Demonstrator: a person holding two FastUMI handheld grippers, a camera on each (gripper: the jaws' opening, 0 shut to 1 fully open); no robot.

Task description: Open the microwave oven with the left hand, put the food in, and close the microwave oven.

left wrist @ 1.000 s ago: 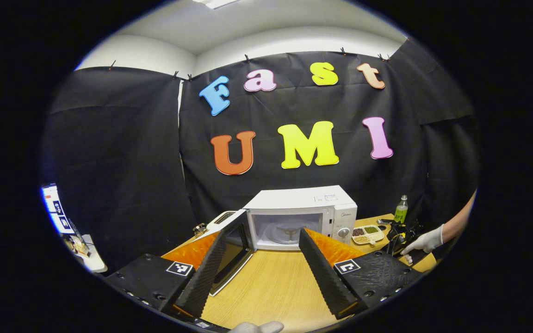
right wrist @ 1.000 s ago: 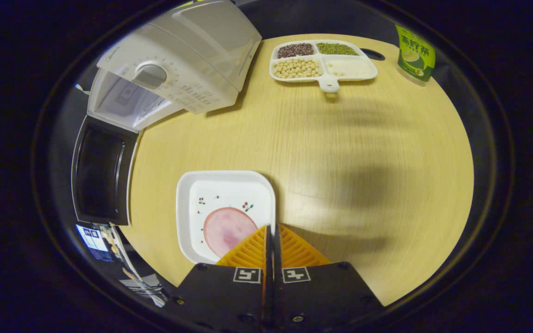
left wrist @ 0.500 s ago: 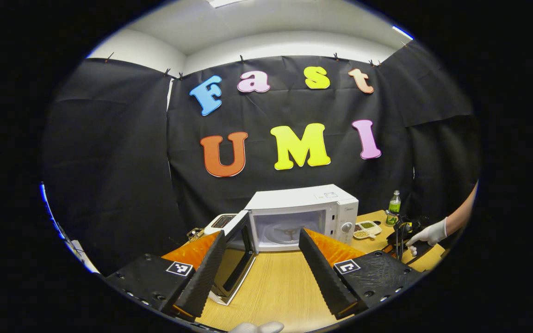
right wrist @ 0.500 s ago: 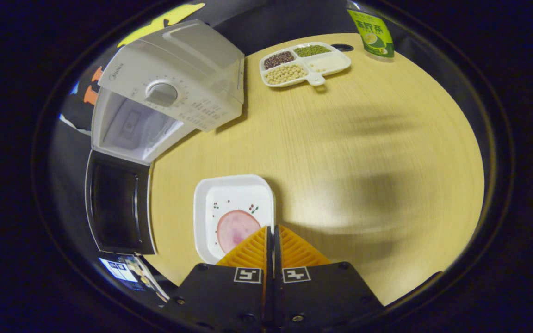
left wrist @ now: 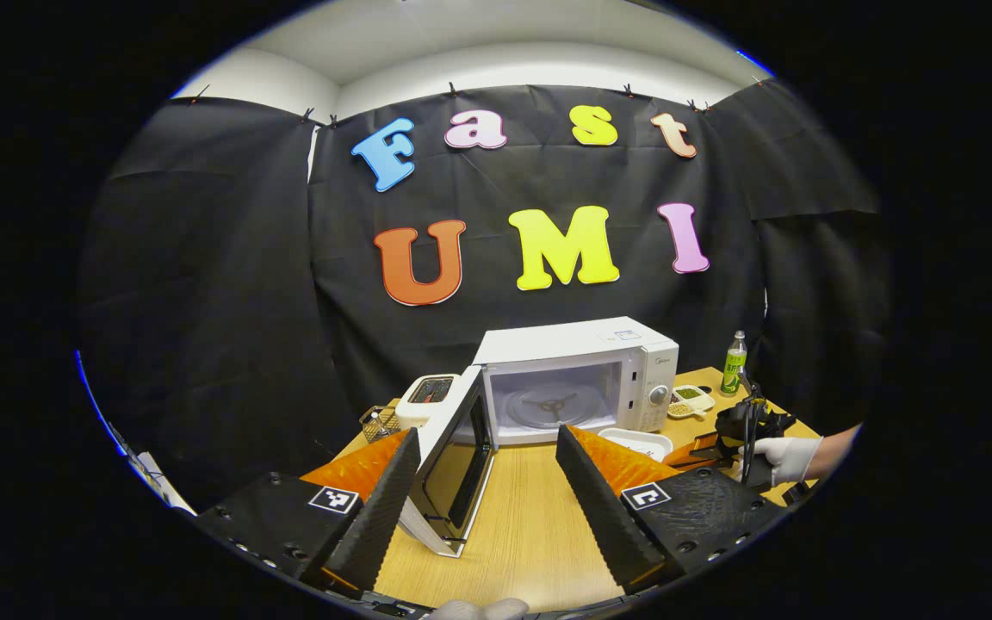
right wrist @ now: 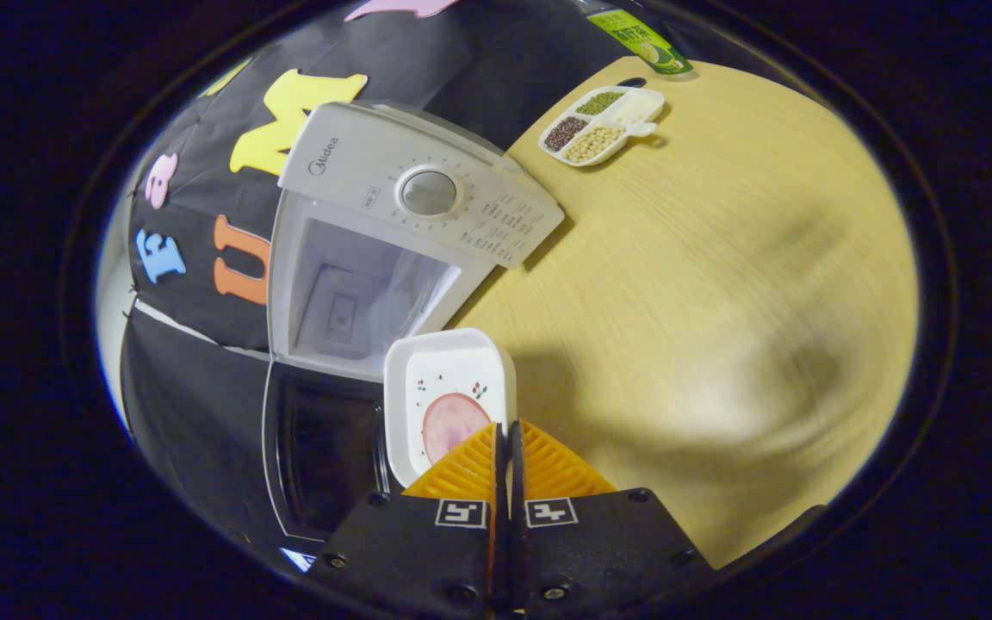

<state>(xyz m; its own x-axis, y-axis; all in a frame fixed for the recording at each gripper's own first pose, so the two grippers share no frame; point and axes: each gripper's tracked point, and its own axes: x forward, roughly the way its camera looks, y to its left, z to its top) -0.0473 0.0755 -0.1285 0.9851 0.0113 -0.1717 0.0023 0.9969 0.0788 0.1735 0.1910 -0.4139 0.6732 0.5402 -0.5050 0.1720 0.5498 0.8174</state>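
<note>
1. Change: the plate with the slice of food now sits right in front of the open microwave cavity; a second ago it was well out over the counter. Right gripper has carried it across and turned toward the opening
2. Meaning: door already open, so step one is done. Insertion looks like the step in hand; closing still left
3. Right gripper: fingers closed flat together on the near rim of the plate, plate held level, off the counter as far as I can judge; contact under the rim is hidden
4. Left gripper: fingers spread wide, nothing between them, hanging in front of the swung-out door, not touching it. It has drawn back a bit, since the microwave looks farther off than before
5. In the left gripper view the plate shows low in front of the cavity, and a gloved hand holds the other gripper at right
6. Counts: one microwave, one door, one plate, one food slice, one divided tray with four compartments of beans/grains, one green bottle, one toaster-like box left of the microwave, two grippers
</note>
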